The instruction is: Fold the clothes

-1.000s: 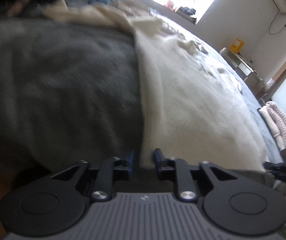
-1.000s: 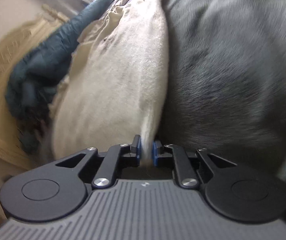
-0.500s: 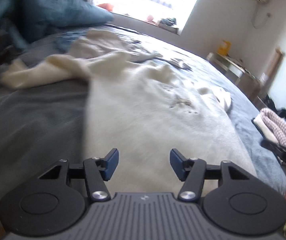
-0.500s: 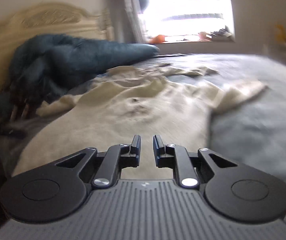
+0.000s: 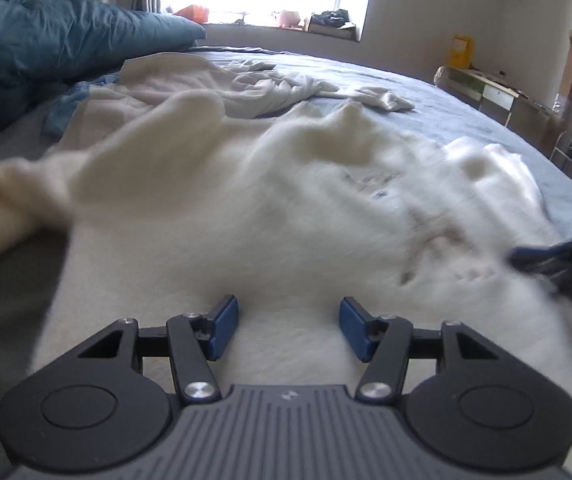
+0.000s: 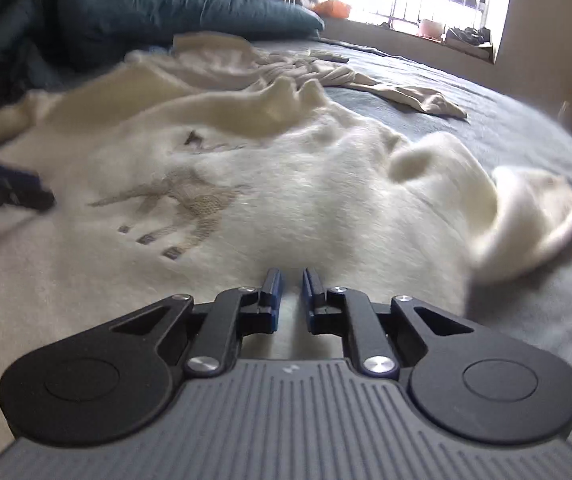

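across the middle of the bed [image 5: 465,92] | cream sweater [image 5: 246,208] lay spread, sleeves rumpled | left gripper [image 5: 289,330] gaped wide, nothing between | right gripper [image 6: 289,294] jaws were closing, nearly together, sweater hem pinched between

Left gripper [image 5: 289,328]: jaws were nearly together at the cream sweater's [image 5: 246,216] edge; they have opened and now stand apart over the sweater, nothing between them.
Right gripper [image 6: 289,294]: jaws have just been closing; whether sweater cloth is pinched, unclear.
Cream sweater: earlier bunched along one fold, now spread flat, its front pattern [image 6: 190,204] showing.
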